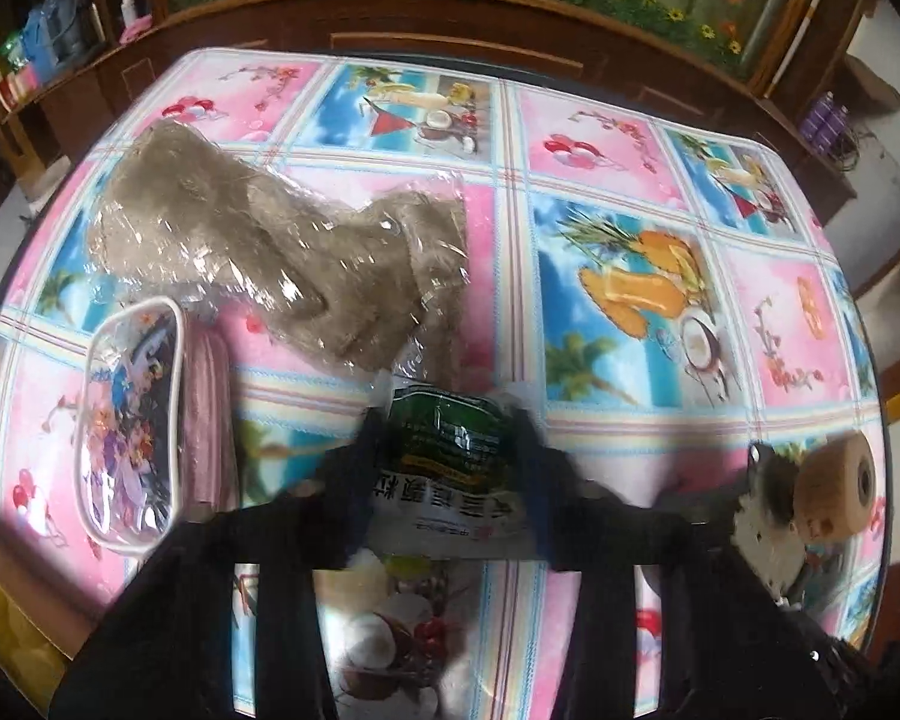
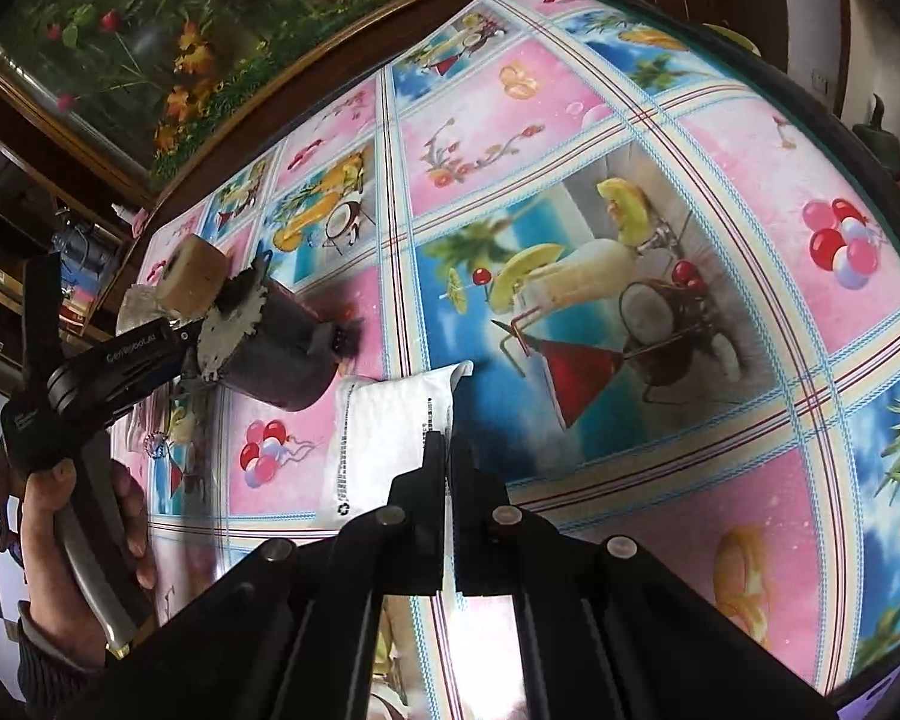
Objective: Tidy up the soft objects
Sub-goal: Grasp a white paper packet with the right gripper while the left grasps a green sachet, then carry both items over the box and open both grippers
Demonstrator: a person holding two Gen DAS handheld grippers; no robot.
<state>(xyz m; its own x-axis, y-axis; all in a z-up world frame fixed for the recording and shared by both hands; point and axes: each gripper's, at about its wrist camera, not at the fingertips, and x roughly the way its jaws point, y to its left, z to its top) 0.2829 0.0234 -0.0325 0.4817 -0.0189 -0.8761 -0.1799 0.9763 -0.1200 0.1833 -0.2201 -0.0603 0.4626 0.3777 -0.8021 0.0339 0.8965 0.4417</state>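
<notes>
A soft plastic packet, dark green at one end and white with printed characters at the other [image 1: 450, 462], sits low in the centre of the left wrist view, between the two black fingers of the left gripper [image 1: 453, 450]. The fingers stand on either side of it and appear to press its crinkled sides. It looks light, squashy and slippery, so I judge a hold across its middle safest, since a corner of film could slide out.

In the right wrist view a flat white plastic pouch with a dotted printed border [image 2: 384, 438] lies at lower centre on the glossy tablecloth of pink and blue fruit and cocktail squares [image 2: 660, 192]. The right gripper [image 2: 448, 450] is pressed together with the pouch's edge pinched between its fingers. The pouch looks thin, limp and light; it would likely droop when lifted.

At upper left of the left wrist view lies a fluffy beige plush item wrapped in clear crinkled film [image 1: 282, 246], bulky but soft. Below it, at the left edge, is a clear zip pouch with white piping and cartoon print [image 1: 129, 426], touching a folded dusty-pink cloth [image 1: 207, 420]. At the right edge sits a tan spool of twine [image 1: 834, 486]. In the right wrist view a person's hand [image 2: 78, 546] grips the left tool's handle at lower left.
</notes>
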